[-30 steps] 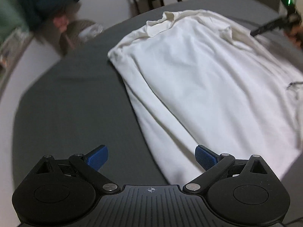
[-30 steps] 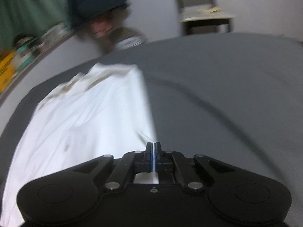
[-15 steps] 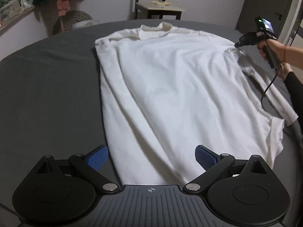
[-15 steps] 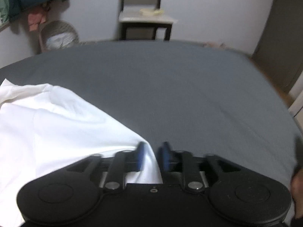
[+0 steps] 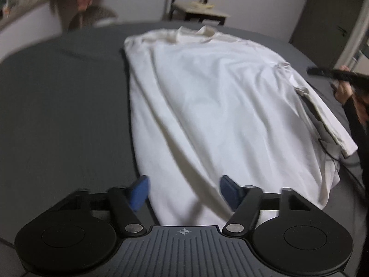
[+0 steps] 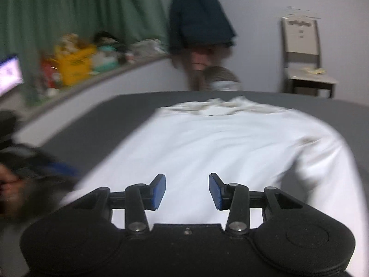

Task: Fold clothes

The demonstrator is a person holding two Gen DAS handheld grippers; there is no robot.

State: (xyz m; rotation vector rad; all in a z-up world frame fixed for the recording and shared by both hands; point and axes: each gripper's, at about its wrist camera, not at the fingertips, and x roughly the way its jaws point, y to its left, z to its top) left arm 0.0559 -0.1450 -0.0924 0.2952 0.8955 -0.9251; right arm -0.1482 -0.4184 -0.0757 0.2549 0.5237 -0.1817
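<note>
My right gripper (image 6: 186,190) has swung back over the white shirt (image 5: 219,106), jaws opening empty, while my left gripper (image 5: 184,194) closes round its hem, ungripped; it lies flat, sides tucked, lengthwise folds remaining.

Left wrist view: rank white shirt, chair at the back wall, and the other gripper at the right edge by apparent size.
1. white shirt, fills most of the frame.
2. chair, far off, so it looks small.
3. right gripper, only a blurred dark sliver shows; chair versus gripper is unsure.
</note>
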